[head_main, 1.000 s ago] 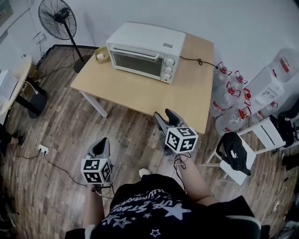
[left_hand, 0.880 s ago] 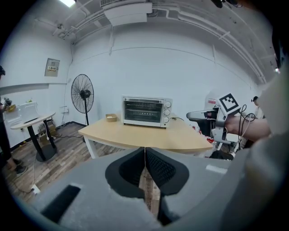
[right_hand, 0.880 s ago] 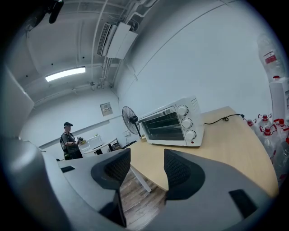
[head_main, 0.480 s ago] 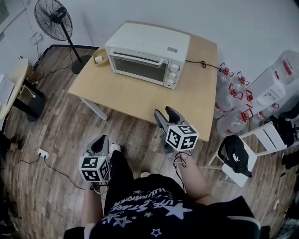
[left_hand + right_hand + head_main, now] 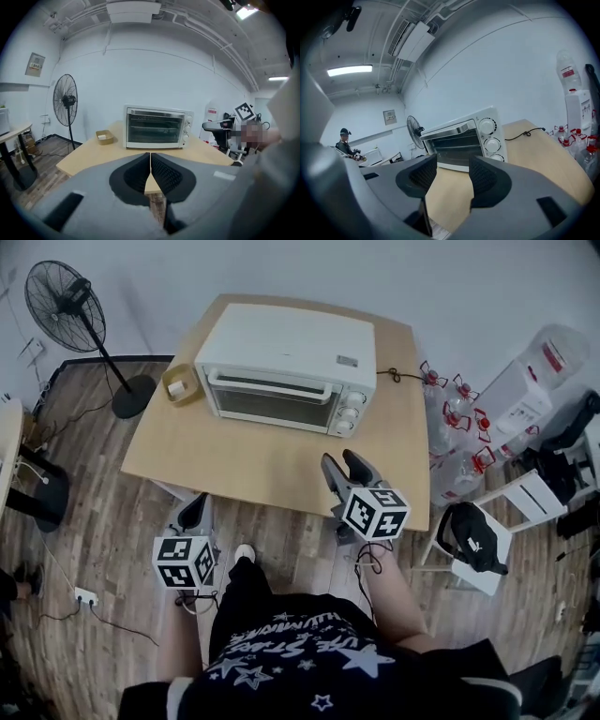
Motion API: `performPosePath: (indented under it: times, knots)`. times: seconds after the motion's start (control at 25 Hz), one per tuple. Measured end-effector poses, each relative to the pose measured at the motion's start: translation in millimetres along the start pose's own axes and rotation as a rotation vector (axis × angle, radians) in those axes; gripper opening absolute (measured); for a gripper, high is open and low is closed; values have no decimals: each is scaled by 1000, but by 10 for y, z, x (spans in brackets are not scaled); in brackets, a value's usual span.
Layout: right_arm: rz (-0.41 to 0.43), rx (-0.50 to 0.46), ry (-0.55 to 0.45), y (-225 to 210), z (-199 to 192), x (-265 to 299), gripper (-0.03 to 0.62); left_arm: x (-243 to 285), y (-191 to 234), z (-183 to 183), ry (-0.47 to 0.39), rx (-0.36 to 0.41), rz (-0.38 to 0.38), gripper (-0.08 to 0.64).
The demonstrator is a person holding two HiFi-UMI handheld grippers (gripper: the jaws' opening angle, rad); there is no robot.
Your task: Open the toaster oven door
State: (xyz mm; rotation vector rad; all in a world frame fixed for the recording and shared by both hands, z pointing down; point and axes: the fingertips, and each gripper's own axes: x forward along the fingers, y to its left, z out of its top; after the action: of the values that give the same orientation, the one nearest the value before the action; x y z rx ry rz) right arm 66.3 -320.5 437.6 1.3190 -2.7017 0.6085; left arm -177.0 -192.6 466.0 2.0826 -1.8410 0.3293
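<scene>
Door shut, the toaster oven (image 5: 286,367) sits at the bench's (image 5: 272,460) far side; its rigid handle bar (image 5: 270,385) looks the likeliest hold. Near the bench's front edge, the right hand-held gripper (image 5: 343,463), spread and empty, has just been narrowing; the left hand-held gripper (image 5: 194,512) is pressed together.
</scene>
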Motion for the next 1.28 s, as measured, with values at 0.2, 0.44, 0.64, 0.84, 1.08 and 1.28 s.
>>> performPosePath:
  times: [0.2, 0.44, 0.64, 0.84, 1.08, 1.28]
  knots:
    - [-91, 35, -22, 3, 203, 270, 195, 380, 390, 288, 16, 35, -80, 21]
    - [-189, 73, -76, -18, 520, 536, 190, 792, 797, 628, 17, 63, -137, 21]
    - [-273, 86, -108, -80, 739, 700, 172, 1064, 954, 841, 7, 100, -194, 21]
    - [-355, 93, -121, -182, 946, 893, 152, 1297, 1040, 933, 8, 105, -250, 21]
    - [-446, 99, -66, -312, 978, 1098, 143, 1525, 1117, 992, 20, 109, -308, 21]
    - [-509, 100, -16, -373, 907, 1179, 115, 1646, 1166, 963, 39, 109, -344, 21]
